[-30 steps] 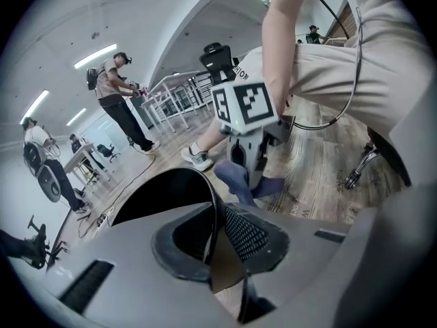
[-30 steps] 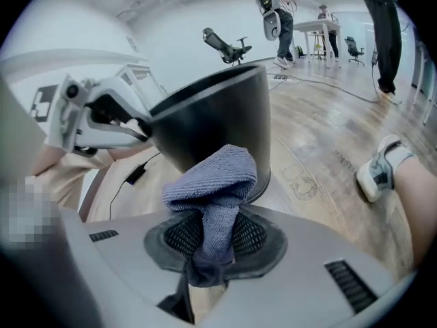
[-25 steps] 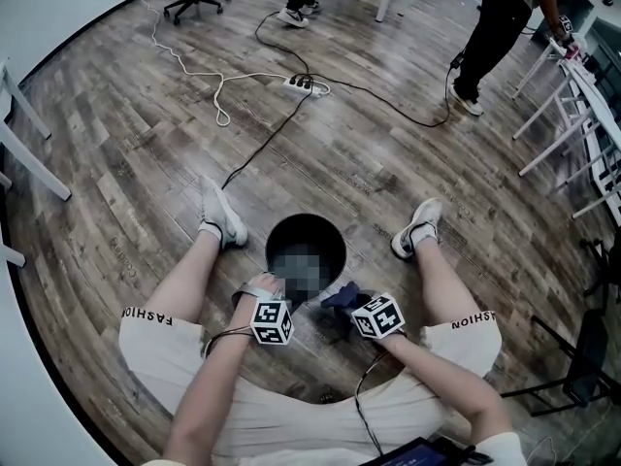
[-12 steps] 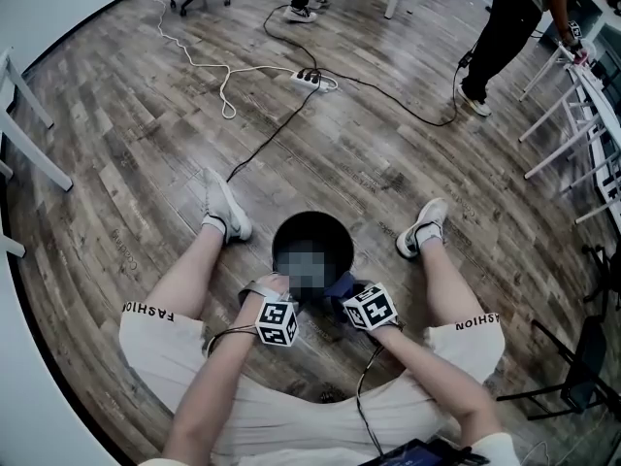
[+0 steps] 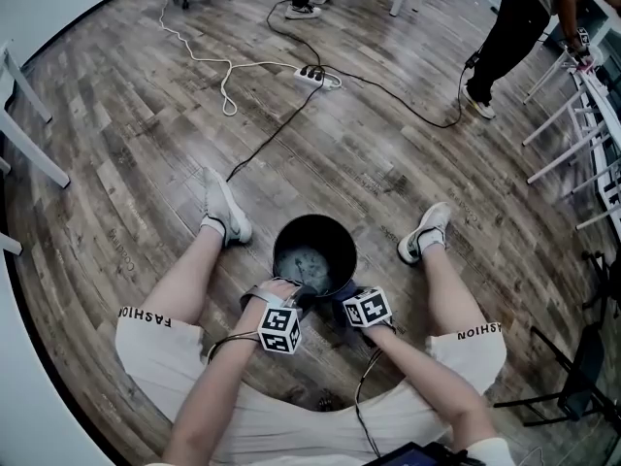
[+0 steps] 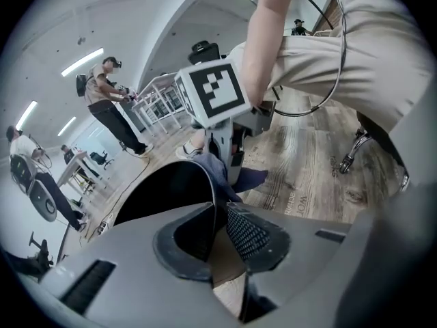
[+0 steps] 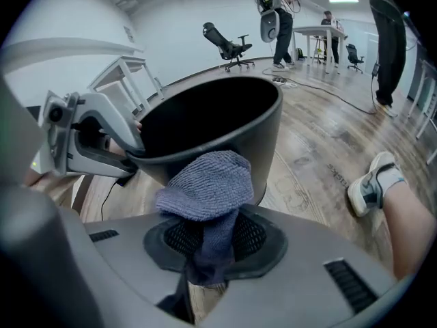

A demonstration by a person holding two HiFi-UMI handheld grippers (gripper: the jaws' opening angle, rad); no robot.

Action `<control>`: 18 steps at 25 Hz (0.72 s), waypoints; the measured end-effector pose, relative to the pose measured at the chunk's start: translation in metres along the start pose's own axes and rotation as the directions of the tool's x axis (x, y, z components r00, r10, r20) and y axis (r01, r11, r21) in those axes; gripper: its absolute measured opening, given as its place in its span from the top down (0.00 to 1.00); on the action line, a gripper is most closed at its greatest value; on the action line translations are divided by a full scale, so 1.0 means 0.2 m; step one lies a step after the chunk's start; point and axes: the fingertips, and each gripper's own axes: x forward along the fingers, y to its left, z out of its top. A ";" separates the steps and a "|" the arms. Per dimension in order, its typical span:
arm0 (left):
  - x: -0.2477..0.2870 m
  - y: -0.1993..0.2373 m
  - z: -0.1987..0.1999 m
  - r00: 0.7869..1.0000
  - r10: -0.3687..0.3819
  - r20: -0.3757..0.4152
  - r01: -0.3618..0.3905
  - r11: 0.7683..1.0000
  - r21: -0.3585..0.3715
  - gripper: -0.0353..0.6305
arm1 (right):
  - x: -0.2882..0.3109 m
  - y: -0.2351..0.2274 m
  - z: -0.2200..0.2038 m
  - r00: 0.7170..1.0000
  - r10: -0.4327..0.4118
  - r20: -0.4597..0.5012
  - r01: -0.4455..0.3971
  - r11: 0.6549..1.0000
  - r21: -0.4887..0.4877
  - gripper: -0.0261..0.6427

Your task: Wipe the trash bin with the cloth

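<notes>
The bin (image 7: 266, 139) is showing matte black, the cloth (image 7: 208, 183) is looking blue-grey and ribbed, the floor (image 5: 146, 115) is showing streaky brown-grey wood grain, and the cubes (image 5: 278, 330) are wearing black square markers on white

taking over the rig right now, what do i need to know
Left gripper: jaws have just been closing, now clamped on the trash bin rim.
Right gripper: jaws shut on the blue cloth, bunched against the bin's outer wall under the rim.
Bin upright on the floor between the person's legs.
Done: bin braced, cloth in place; wiped area cannot be told.
To do: rub the cloth around wall and rim.
</notes>
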 end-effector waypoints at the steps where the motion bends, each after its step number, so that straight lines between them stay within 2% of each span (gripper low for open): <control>1: 0.00 -0.01 0.00 1.000 -0.009 0.000 0.009 1.000 -0.005 0.84 | 0.04 -0.01 -0.03 1.000 0.002 -0.010 -0.001 1.000 0.020 0.83; 8: 0.01 -0.03 0.01 1.000 0.004 0.003 -0.004 1.000 0.000 0.84 | 0.40 -0.19 -0.24 0.998 -0.036 -0.048 0.039 0.997 0.069 0.83; 12: 0.01 -0.02 0.00 1.000 0.013 0.001 -0.013 1.000 -0.002 0.84 | 0.54 -0.25 -0.34 0.992 -0.076 -0.105 0.095 0.978 0.183 0.83; 16: 0.01 -0.03 0.00 1.000 0.017 0.003 -0.017 1.000 -0.003 0.84 | 0.66 -0.26 -0.38 0.996 -0.055 -0.068 0.068 0.975 0.214 0.83; 18: 0.01 -0.03 0.00 1.000 0.025 0.003 -0.025 1.000 -0.004 0.84 | 0.67 -0.27 -0.40 0.995 -0.068 -0.072 0.082 0.971 0.224 0.83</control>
